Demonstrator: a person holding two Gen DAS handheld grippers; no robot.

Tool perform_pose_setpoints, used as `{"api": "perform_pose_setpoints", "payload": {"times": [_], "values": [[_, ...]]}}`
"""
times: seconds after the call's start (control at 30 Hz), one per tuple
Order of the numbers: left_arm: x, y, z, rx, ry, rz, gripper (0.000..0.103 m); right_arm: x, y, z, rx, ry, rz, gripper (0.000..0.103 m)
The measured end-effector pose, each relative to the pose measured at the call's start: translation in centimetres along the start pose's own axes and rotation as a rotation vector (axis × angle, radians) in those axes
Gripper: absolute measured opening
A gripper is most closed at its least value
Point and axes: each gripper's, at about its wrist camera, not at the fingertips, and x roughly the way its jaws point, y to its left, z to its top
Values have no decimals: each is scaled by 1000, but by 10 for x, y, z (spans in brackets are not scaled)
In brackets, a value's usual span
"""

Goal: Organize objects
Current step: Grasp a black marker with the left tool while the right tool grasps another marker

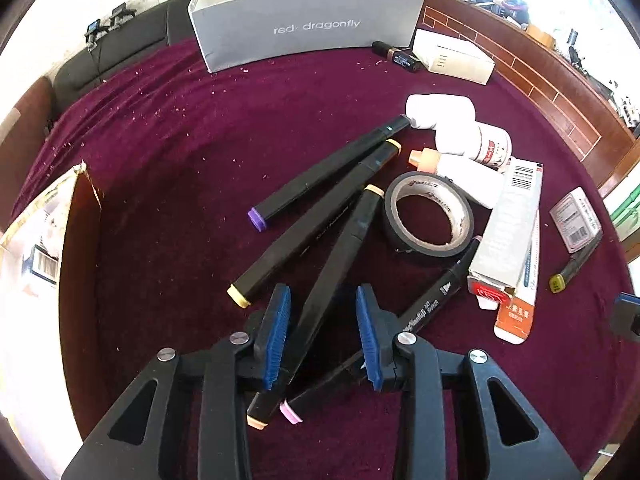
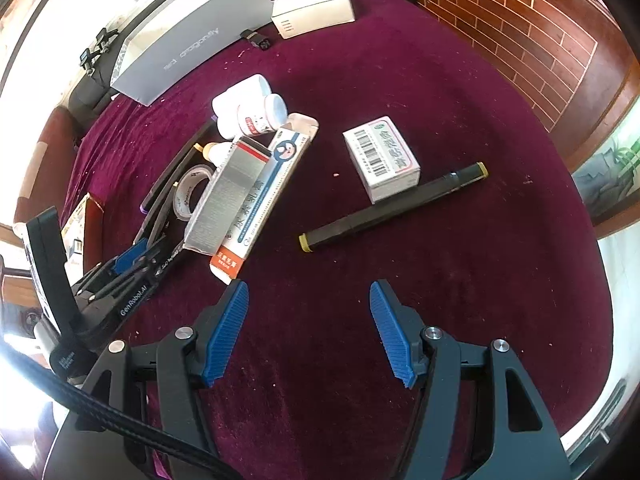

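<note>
Ribbed blue pads of the left gripper [image 1: 324,336] flank a black square-barrelled marker [image 1: 332,276], peach-capped, lower centre, not visibly clamped | right gripper [image 2: 310,330] gapes empty above the plush maroon cloth [image 2: 460,100]; an olive-capped marker [image 2: 394,208] lies at centre, well beyond it | glossy tape roll [image 1: 429,215] right of centre.

Your left gripper [image 1: 324,332] pointed down over the maroon cloth [image 1: 168,128], blue pads either side of a peach-capped marker [image 1: 332,280]. Left pad [image 1: 276,336] looked against its barrel; right pad [image 1: 368,336] stood clear of it. A pink-capped marker [image 1: 400,332] lay just beside, under the right pad. Two more markers, purple-capped [image 1: 320,176] and yellow-capped [image 1: 316,224], lay beyond. Black tape roll [image 1: 428,216] sat near white bottles [image 1: 460,136] and a long carton [image 1: 508,232]. Grey box [image 1: 304,24] stood at the far edge.
</note>
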Motion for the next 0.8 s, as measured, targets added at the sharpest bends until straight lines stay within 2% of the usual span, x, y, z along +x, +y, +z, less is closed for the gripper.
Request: {"api": "perform_pose_setpoints", "payload": {"times": [0.03,0.13,0.3,0.47,0.6,0.67,0.73,0.8], "values": [[-2,4,-1,-9,7,-5,20,0,2,0,-7,0,1,63],[-10,18,-12,-74,35,-59,12,0,10,2,-37,-1,4,63],[-34,44,-44,-201,40,-116,11,2,32,7,-111,3,24,63],[-49,59,-71,-269,37,-147,11,7,66,18,-211,3,38,63],[-40,58,-78,-275,57,-128,11,15,99,24,-293,10,49,63],[-39,52,-76,-252,26,-96,12,22,112,25,-323,27,59,63],[-38,46,-75,-227,7,-66,13,29,121,21,-338,64,80,63],[-38,39,-75,-205,-15,-36,14,38,125,15,-316,128,137,63]]}}
